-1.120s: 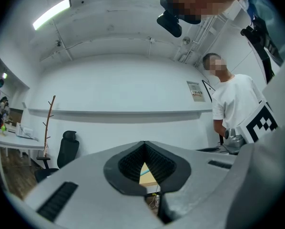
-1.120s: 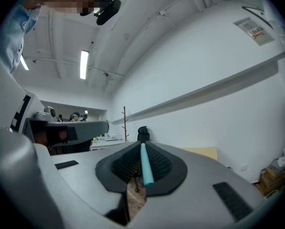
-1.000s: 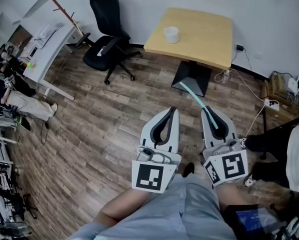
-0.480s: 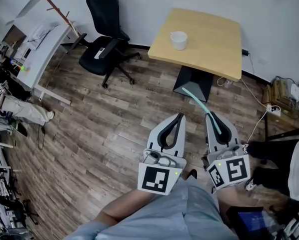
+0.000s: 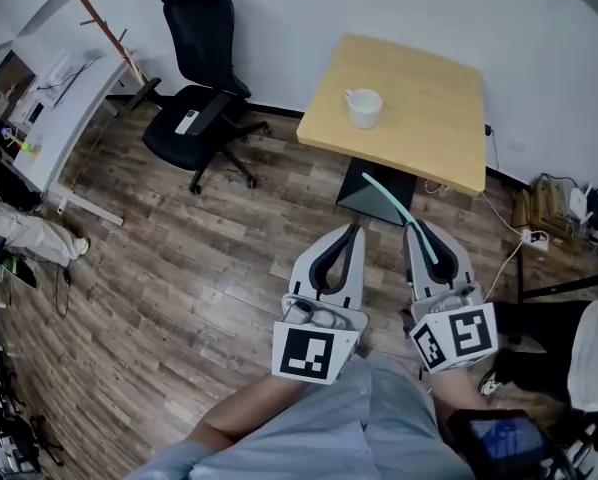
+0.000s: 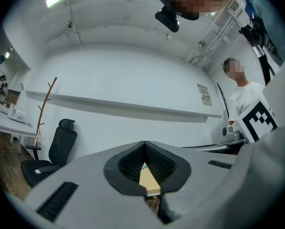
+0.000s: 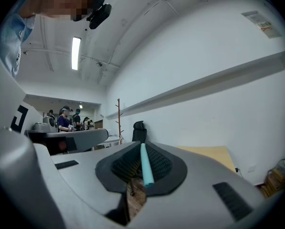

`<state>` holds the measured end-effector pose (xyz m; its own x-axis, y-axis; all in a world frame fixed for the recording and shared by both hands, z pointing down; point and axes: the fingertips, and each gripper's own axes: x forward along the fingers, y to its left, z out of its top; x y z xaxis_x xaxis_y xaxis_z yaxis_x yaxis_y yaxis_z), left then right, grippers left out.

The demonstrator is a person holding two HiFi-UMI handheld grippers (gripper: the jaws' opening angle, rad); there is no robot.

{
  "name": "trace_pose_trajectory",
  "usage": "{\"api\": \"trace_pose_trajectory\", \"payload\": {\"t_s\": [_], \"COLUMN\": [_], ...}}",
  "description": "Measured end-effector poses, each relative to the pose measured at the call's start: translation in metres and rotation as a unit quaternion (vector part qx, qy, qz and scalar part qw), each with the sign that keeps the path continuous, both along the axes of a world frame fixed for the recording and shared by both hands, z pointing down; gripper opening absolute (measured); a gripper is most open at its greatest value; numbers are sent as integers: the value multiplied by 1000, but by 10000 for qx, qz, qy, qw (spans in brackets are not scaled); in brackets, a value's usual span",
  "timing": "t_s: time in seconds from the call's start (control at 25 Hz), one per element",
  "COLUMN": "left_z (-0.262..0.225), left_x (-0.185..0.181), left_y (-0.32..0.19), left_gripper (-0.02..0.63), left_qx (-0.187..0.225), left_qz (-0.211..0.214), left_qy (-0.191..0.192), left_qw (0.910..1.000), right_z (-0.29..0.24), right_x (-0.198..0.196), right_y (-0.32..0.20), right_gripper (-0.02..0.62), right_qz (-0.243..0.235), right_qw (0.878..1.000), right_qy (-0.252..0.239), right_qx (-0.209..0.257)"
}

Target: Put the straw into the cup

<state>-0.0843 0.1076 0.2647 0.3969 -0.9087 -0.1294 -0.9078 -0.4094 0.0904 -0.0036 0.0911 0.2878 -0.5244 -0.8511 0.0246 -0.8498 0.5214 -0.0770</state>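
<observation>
R gripper (image 5: 415, 230) is pinching the teal straw (image 5: 397, 211), jaws closed on it. L gripper (image 5: 353, 231) is sitting closed, holding nothing. White cup (image 5: 364, 107) is sitting on the tabletop (image 5: 429, 98), well apart from both.

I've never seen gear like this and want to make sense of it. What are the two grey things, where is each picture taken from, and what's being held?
There is no robot here. A person stands on a wooden floor and holds a two-jaw gripper in each hand. The head view comes from a camera on the person's head, looking steeply down. The two gripper views come from cameras that ride on each gripper and look along its jaws.

The left gripper has its jaws together with nothing between them. The right gripper is closed on a teal straw, which sticks out ahead of it.

Some way ahead is a small yellow table with a white cup on it. A black office chair stands to the left of the table.
</observation>
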Motion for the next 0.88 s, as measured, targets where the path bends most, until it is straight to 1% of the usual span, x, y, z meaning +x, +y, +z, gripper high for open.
{"api": "trace_pose_trajectory", "payload": {"t_s": [0.24, 0.48, 0.68, 0.88], "left_z": [-1, 13, 10, 17], "left_x": [-8, -6, 9, 27], "left_y": [-24, -58, -98, -142], "left_gripper": [-3, -3, -3, -3], "left_qx": [37, -163, -169, -345], "left_qz": [24, 7, 10, 10], "left_qy": [72, 30, -97, -239], "left_qw": [10000, 9999, 9998, 9991], "right_z": [-7, -7, -1, 6], "right_x": [-9, -5, 6, 21], "right_y": [-25, -54, -91, -135], "right_gripper": [25, 25, 25, 25], "right_qz": [2, 6, -22, -96], "right_qw": [9999, 9998, 9999, 9999], "right_qy": [106, 128, 106, -3], "right_qx": [82, 122, 66, -77]}}
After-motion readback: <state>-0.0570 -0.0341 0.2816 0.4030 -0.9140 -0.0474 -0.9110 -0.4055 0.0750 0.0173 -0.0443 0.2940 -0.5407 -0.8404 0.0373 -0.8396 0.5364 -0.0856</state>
